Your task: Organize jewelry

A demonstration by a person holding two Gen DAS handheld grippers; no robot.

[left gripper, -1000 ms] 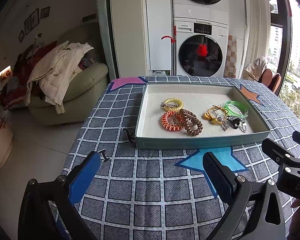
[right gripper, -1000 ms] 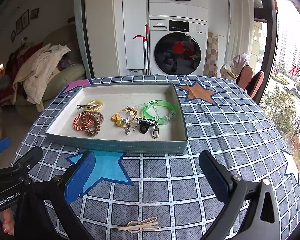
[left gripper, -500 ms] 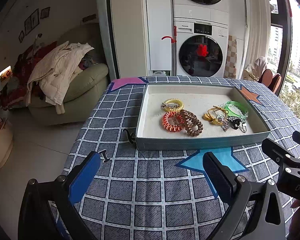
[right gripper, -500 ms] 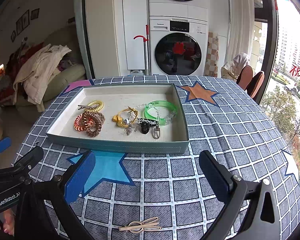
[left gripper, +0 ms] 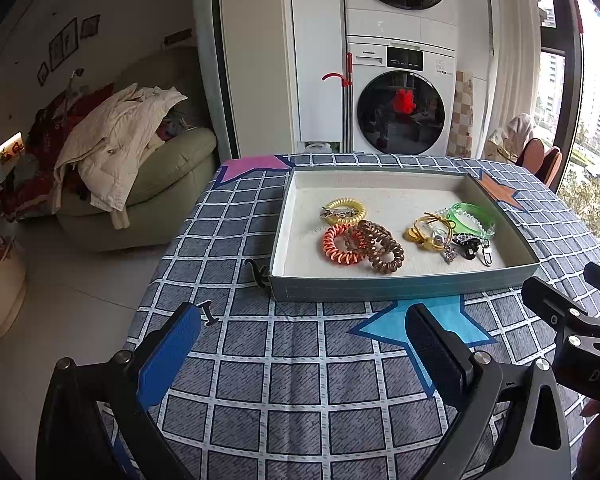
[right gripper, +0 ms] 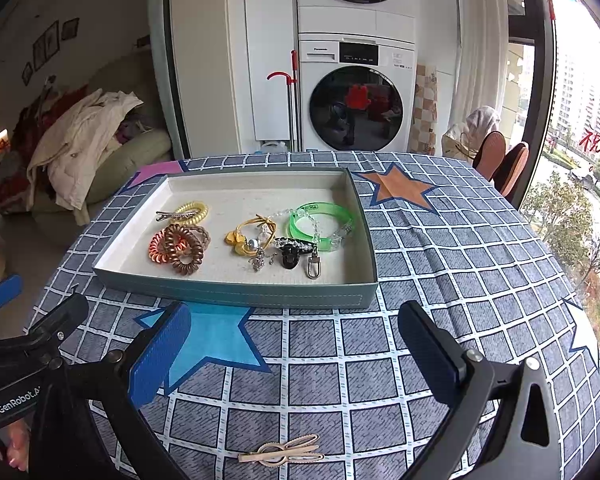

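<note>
Stacked washer-dryer (right gripper: 356,92) against white wall; green sofa (left gripper: 156,184) piled with clothes; daylight through right window (right gripper: 580,128).

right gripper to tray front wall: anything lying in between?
Nothing. In the right wrist view only bare checked tablecloth with a blue star lies between the open right gripper and the tray. The beige hair clip lies nearer the camera.

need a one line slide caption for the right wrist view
Open right tongs hover over a checked tablecloth, a beige hair clip lying below them and a tray of hair ties beyond.
</note>
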